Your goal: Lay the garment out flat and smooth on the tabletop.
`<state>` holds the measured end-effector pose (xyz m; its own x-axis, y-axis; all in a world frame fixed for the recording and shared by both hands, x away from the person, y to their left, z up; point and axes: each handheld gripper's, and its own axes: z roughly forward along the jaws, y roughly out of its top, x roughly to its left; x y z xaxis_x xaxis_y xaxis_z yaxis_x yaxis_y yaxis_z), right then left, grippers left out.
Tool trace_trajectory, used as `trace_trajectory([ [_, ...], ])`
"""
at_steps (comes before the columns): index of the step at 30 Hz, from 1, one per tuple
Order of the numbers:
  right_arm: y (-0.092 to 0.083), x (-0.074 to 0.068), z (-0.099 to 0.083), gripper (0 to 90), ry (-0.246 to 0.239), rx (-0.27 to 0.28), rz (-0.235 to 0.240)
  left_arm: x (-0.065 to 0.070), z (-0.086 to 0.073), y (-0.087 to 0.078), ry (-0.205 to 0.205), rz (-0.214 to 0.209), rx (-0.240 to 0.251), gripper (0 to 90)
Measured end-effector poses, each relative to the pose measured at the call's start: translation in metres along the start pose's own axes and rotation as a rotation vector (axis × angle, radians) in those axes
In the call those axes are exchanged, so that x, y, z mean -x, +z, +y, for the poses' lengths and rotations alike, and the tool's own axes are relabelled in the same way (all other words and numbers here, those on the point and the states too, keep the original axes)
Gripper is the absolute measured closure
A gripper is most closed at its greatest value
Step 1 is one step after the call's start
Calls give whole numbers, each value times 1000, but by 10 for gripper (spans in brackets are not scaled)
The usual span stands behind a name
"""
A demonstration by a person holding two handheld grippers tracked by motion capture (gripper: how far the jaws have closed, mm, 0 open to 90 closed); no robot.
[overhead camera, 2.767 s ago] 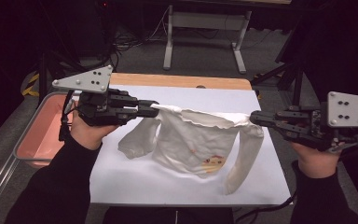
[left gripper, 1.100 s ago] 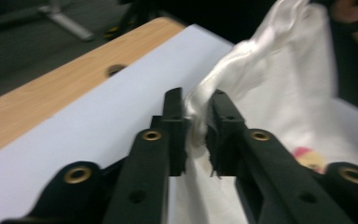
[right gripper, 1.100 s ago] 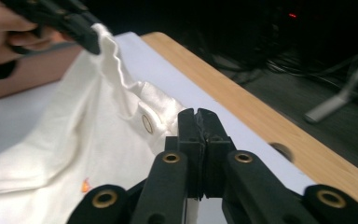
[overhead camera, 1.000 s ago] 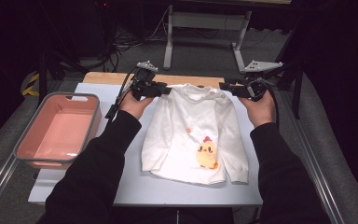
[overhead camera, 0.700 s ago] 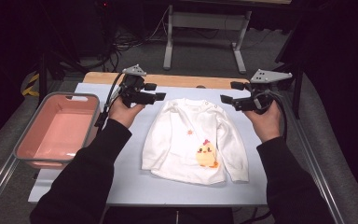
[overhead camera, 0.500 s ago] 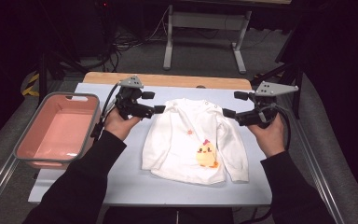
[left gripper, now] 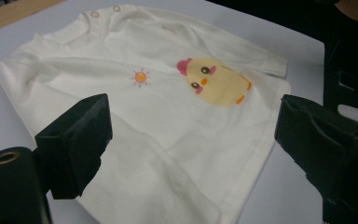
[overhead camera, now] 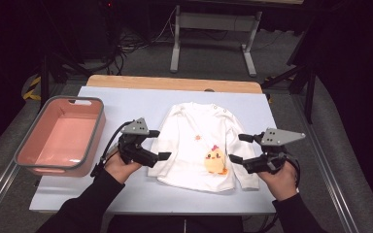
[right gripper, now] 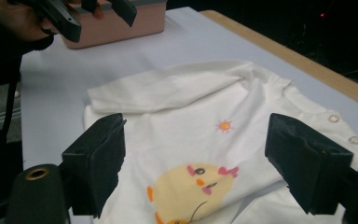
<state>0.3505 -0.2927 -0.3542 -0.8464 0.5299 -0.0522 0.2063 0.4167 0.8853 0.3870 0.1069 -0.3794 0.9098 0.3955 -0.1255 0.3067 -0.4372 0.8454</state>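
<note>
Nearest, at the front edge of the white sheet point(overhead camera: 126, 194): two sleeved forearms coming in from below, with a band of bare sheet between them and the shirt's hem. Left gripper point(overhead camera: 156, 144) beside the shirt's near left side, jaws wide apart and just opened further, nothing between the pads; in its own view, the hem and lower left front lying under the gap, untouched. Right gripper point(overhead camera: 238, 148) at the shirt's near right side over the cuff, jaws apart though just narrowed a little, gripping nothing. Between the two, the white shirt point(overhead camera: 199, 145) flat on the sheet, front up, a yellow chick point(overhead camera: 214, 161) printed low on the right and a small orange sun point(overhead camera: 197, 138) above it. Long axis running near to far: hem toward the person, collar and shoulder snaps toward the far edge, both sleeves folded down along the body. Free room on the sheet to the right of the shirt and in front of it; less to the left, with the pink tub point(overhead camera: 34, 162) standing near the sheet's left edge, well apart from the shirt. Farther off, a strip of bare wooden tabletop point(overhead camera: 175, 83) past the sheet's far edge, then dark floor and grey metal table legs point(overhead camera: 176, 43).
</note>
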Motion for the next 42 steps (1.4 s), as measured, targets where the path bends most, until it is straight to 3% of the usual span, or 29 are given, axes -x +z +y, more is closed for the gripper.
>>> trace_trajectory([
  [2, 3, -12, -12, 244, -12, -44, 12, 5, -15, 1, 10, 8, -22, 142],
  [4, 3, -18, -21, 267, -15, -67, 15, 6, -20, 2, 10, 5, -33, 176],
  [6, 3, -21, -30, 303, -18, -84, 20, 5, -34, 7, -15, -33, -66, 209],
  [7, 3, -21, -30, 303, -18, -84, 20, 5, -34, 7, -15, -33, -66, 230],
  [8, 5, -23, -39, 326, -15, -115, 28, 5, -41, 11, -24, -55, -92, 246],
  [10, 6, -23, -42, 343, -13, -129, 30, 6, -44, 13, -20, -57, -109, 259],
  [12, 7, -24, -49, 361, 2, -140, 41, 7, -49, 16, -9, -28, -142, 269],
  [16, 12, -22, -60, 367, 32, -135, 55, 0, -58, 15, -16, 107, -171, 262],
  [20, 18, -23, -65, 367, 36, -139, 55, -14, -63, 9, -95, 131, -163, 247],
  [23, 20, -24, -65, 367, 30, -138, 56, -19, -66, 8, -103, 149, -181, 251],
  [26, 21, -25, -63, 368, 25, -128, 57, -24, -70, 12, -154, 105, -212, 257],
  [30, 21, -25, -62, 368, 23, -126, 56, -26, -74, 20, -175, 28, -228, 265],
  [33, 20, -25, -62, 368, 23, -121, 51, -26, -74, 22, -188, -13, -230, 327],
  [38, 17, -23, -61, 368, 24, -110, 48, -24, -71, 19, -174, -28, -212, 597],
  [40, 17, -23, -61, 369, 24, -107, 47, -23, -69, 18, -157, -35, -205, 640],
  [42, 16, -22, -61, 369, 28, -104, 44, -19, -65, 16, -126, -38, -206, 806],
])
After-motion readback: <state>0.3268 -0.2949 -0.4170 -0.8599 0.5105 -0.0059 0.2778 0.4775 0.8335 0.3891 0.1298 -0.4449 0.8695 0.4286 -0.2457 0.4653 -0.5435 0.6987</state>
